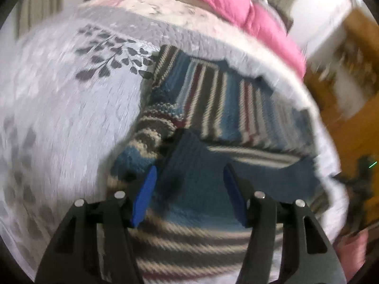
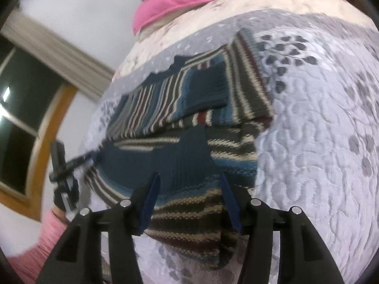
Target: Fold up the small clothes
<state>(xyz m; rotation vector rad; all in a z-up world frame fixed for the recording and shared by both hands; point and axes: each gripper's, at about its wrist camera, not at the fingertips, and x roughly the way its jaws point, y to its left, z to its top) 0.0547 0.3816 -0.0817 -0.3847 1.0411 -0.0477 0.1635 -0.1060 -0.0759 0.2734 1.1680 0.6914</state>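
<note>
A small knitted sweater [image 1: 213,108], striped in blue, cream, dark green and maroon, lies partly folded on a pale grey quilted bedspread [image 1: 59,108]. My left gripper [image 1: 189,172] hovers open just above its near blue part, nothing between the blue pads [image 1: 146,191]. In the right wrist view the same sweater [image 2: 189,108] lies ahead with a sleeve folded across it. My right gripper [image 2: 189,182] is open over the near hem, its jaws apart and empty. The left gripper [image 2: 64,179] also shows at the sweater's left edge in that view.
The bedspread [image 2: 319,142] carries a dark leaf print [image 1: 111,54]. A pink quilt [image 1: 260,11] lies along the far side of the bed. A wooden door frame [image 1: 350,108] stands to the right of the bed, and a window [image 2: 23,123] to the left in the right wrist view.
</note>
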